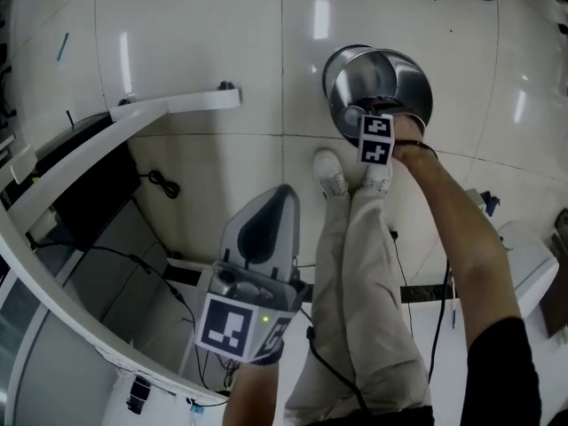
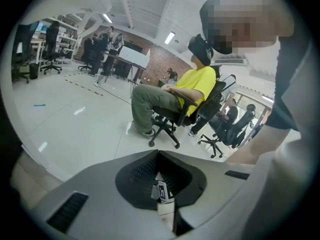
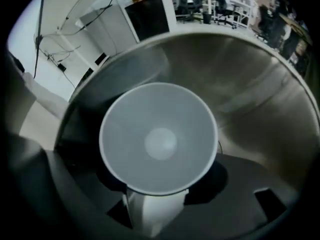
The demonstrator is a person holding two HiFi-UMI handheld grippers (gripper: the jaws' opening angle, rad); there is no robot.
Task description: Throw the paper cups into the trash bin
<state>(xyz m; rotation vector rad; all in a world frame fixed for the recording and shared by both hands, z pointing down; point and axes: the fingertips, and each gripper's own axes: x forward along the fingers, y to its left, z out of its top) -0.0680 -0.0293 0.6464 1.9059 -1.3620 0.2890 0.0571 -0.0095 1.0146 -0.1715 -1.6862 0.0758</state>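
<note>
A white paper cup fills the right gripper view, its open mouth facing the camera. My right gripper is shut on its wall. Behind the cup is the steel inside of the trash bin. In the head view the round steel trash bin stands on the floor ahead of the person's feet. My right gripper hangs over its mouth, and its marker cube hides the cup. My left gripper is held low near the person's waist, shut and empty. In its own view my left gripper points out across the room.
A curved white desk runs along the left, with cables on the floor under it. The person's shoes stand just short of the bin. A white unit sits at the right. A seated person in a yellow shirt and office chairs are across the room.
</note>
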